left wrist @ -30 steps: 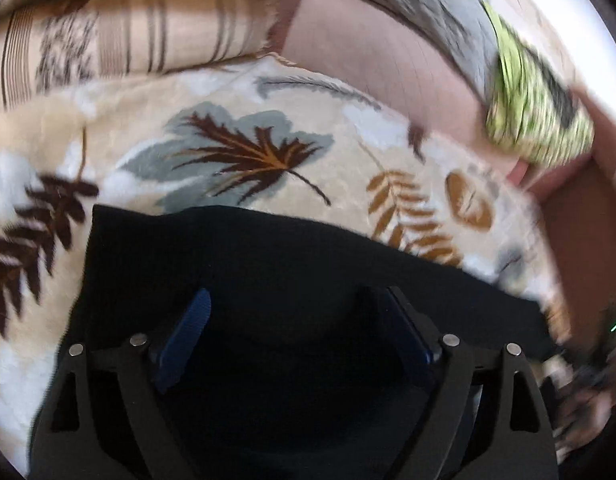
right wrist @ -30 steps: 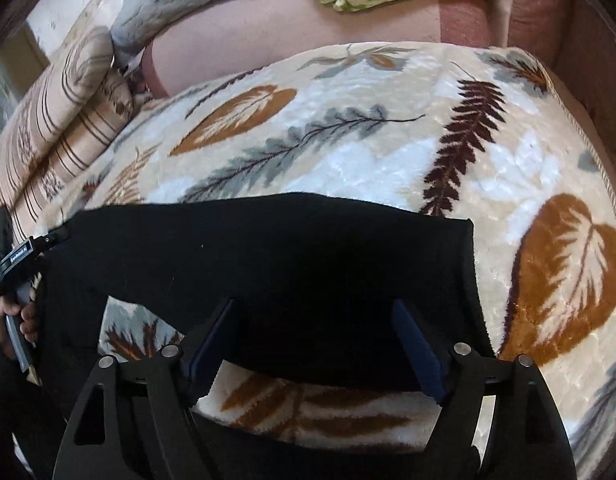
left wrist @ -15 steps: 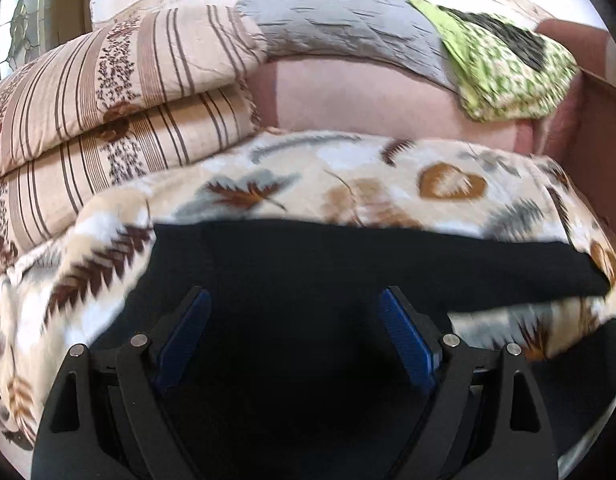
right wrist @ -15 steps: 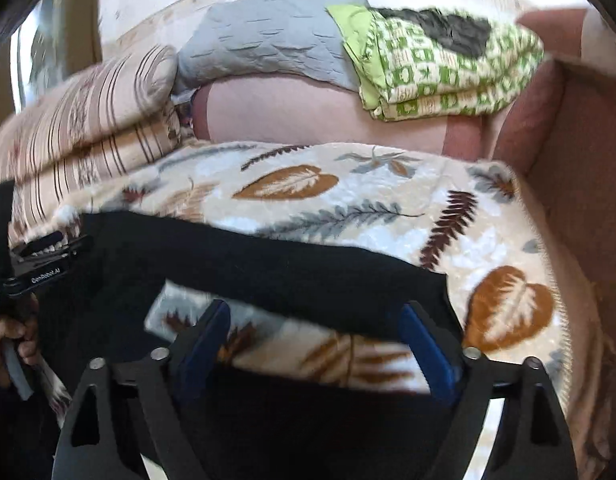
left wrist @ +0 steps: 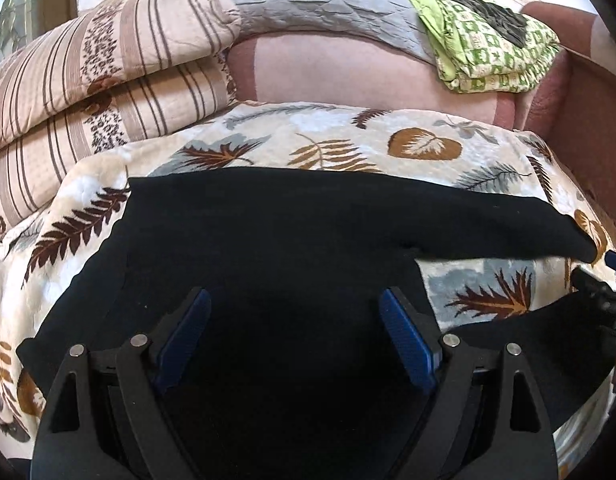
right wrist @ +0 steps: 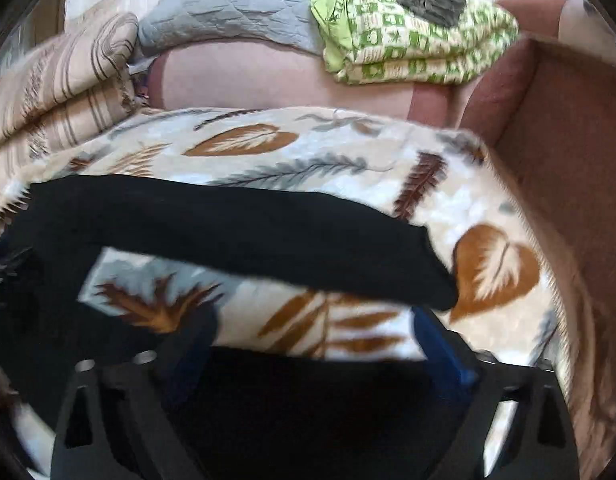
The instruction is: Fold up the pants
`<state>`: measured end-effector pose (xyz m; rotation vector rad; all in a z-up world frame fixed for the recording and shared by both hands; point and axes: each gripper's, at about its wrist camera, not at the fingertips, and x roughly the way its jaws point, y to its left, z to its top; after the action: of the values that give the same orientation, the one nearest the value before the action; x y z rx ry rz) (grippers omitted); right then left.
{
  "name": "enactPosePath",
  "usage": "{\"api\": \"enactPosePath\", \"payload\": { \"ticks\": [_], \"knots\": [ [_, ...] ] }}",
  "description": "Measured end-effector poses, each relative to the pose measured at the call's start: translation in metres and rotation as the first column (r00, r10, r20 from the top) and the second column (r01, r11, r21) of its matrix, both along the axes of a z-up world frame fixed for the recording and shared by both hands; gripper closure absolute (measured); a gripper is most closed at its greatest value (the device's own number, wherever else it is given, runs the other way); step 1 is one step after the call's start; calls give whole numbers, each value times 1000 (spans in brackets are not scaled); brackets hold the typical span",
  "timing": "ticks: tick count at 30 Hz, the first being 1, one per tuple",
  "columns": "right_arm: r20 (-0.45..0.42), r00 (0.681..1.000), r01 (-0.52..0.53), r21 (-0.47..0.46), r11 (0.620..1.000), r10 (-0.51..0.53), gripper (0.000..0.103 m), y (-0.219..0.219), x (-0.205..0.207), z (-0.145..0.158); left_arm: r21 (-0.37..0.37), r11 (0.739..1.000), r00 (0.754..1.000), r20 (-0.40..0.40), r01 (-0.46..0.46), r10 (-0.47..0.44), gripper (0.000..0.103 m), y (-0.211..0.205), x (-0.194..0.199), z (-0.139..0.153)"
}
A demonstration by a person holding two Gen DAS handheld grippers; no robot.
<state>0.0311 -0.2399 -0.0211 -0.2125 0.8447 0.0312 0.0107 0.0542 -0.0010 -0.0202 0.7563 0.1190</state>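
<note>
- Pants (left wrist: pixel 292 232), black, are lying across leaf-print blanket (left wrist: pixel 347 140) w/ one leg stretching right.
- We're holding left gripper (left wrist: pixel 296 320) wide apart over pants.
- We're holding right gripper (right wrist: pixel 311 332) wide too, near blanket's front edge, gripping nothing.

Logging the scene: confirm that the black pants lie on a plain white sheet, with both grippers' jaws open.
Not quite. The black pants lie on a leaf-patterned blanket, not a plain white sheet, as the left wrist view shows. Both grippers' jaws are open, as stated.
</note>
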Motion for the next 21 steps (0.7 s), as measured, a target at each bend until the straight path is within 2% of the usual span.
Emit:
{"api": "enactPosePath", "payload": {
  "ticks": [1,2,4,8,21],
  "knots": [
    [-94,995,16,-19,1000,-18,0,1,7,-19,-5,1000,1000,-3,-4,4,16,1,0,0],
    [-99,994,40,19,999,-38,1,-2,9,-24,-12,1000,1000,-6,-10,10,16,3,1,0],
    [-82,993,86,73,994,-80,1,-9,10,-21,-34,999,1000,-13,-17,17,16,6,2,0],
    [-70,995,75,128,989,-66,1,-17,9,-23,-61,998,1000,-21,-20,18,16,10,2,1],
    [-69,995,76,111,991,-69,1,-11,9,-24,-120,991,995,-79,-63,54,16,29,13,0]
  ]
}}
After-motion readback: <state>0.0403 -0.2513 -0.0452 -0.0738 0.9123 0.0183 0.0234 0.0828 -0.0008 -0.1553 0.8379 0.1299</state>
